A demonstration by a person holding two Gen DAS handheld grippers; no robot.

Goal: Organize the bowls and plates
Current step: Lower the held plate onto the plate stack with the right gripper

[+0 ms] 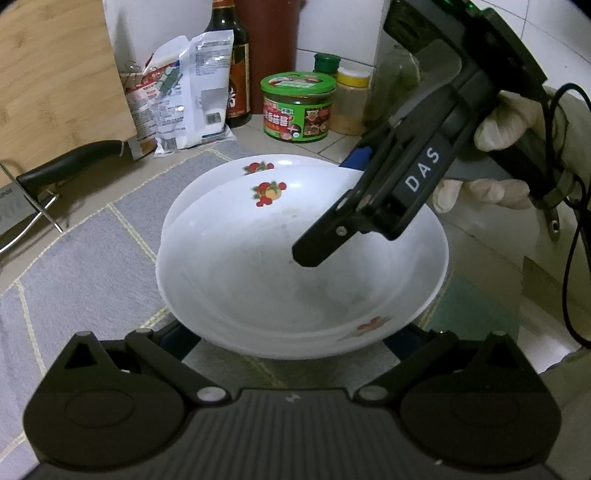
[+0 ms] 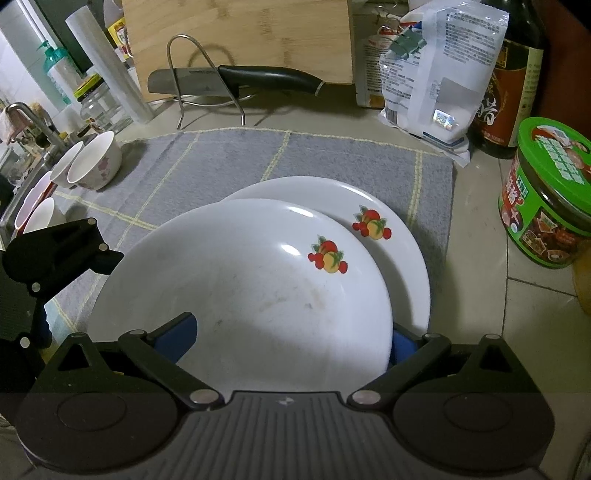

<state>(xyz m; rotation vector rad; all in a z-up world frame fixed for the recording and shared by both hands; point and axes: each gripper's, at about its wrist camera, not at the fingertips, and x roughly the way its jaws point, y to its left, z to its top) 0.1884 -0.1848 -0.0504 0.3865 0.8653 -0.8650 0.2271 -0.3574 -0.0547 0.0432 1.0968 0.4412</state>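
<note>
At the far left of the right wrist view, two small bowls lie tipped on their sides at the edge of a grey mat, with more cups behind them by the sink. Just below them we see the left gripper, close to the left rim of the plates. In its own camera its jaws stand wide, their tips hidden under the near rim of the top plate, gripping nothing that we can see.

Behind the mat, a knife rests in a wire rack in front of an upright board.

In the middle of the mat sit the two white, fruit-printed plates. The top plate lies on the lower plate, shifted off-centre so that the lower one's far rim shows as a crescent. We cannot tell whether the top plate lies flat.

The right gripper, held by a gloved hand, straddles the top plate's rim. Its jaws are spread wide, with one blue pad over the plate's inside and the other outside the rim, not pressed together.

To the right, on the tiled counter, stand crumpled bags, a dark bottle and a green tin.
</note>
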